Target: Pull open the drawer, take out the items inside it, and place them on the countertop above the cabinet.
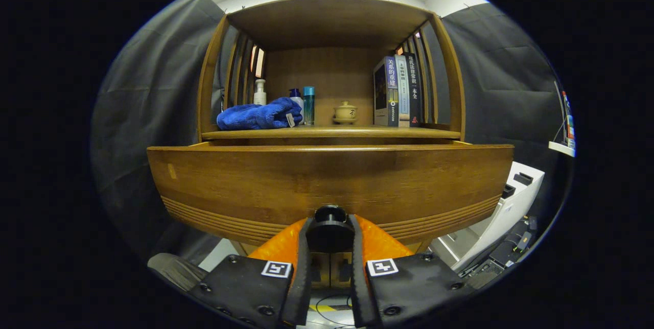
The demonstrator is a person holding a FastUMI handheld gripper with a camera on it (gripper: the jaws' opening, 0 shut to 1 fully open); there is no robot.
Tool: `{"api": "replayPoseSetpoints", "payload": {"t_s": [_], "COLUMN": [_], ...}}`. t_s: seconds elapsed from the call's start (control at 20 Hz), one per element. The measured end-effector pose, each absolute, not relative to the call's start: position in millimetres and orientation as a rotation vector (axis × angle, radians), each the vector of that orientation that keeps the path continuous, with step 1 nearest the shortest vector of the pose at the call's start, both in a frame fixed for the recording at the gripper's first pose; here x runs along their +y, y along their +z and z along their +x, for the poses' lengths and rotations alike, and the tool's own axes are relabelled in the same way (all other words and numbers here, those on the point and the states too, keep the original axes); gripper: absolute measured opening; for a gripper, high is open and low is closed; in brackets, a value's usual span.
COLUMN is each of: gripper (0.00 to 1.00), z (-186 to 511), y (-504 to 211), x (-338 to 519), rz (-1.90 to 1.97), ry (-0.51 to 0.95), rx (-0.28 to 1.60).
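Drawer knob clamped in claw.

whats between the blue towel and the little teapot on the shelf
In the gripper view, two bottles stand between the blue towel and the teapot. The fingers are closed on the drawer knob.

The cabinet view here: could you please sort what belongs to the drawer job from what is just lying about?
Job: drawer, pulled partly out; its knob, gripped between the tongs; countertop.
Lying about: blue towel, bottles, teapot, books.
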State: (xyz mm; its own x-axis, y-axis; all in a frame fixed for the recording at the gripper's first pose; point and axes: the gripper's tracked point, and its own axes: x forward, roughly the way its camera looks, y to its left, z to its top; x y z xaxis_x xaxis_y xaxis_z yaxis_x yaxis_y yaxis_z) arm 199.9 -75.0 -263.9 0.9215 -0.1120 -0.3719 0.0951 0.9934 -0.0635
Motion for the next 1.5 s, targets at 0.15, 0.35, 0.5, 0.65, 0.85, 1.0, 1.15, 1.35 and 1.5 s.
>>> {"api": "replayPoseSetpoints", "payload": {"t_s": [0.15, 0.35, 0.5, 0.65, 0.85, 1.0, 1.15, 1.35, 1.5], "gripper": [0.4, 0.4, 0.4, 0.4, 0.4, 0.4, 0.48, 0.68, 0.83], "z": [179.7, 163.8, 159.9, 154.1, 154.9, 154.6, 154.0, 156.3, 147.6], "y": [-262.6, -262.1, -262.6, -262.0, -263.6, -264.6, -264.7, -241.3, -228.7], "x": [-74.0, -69.0, -67.6, -67.7, -67.2, -67.9, -66.9, -61.9, -52.7], "rz": [-0.029, -0.02, -0.016, -0.041, -0.047, -0.058, -0.057, -0.103, -0.109], "ry": [-0.114, -0.113, -0.112, -0.104, -0.104, -0.101, -0.102, -0.088, -0.066], "rx": [0.39, 0.403, 0.413, 0.416, 0.416, 0.412, 0.411, 0.344, 0.325]}}
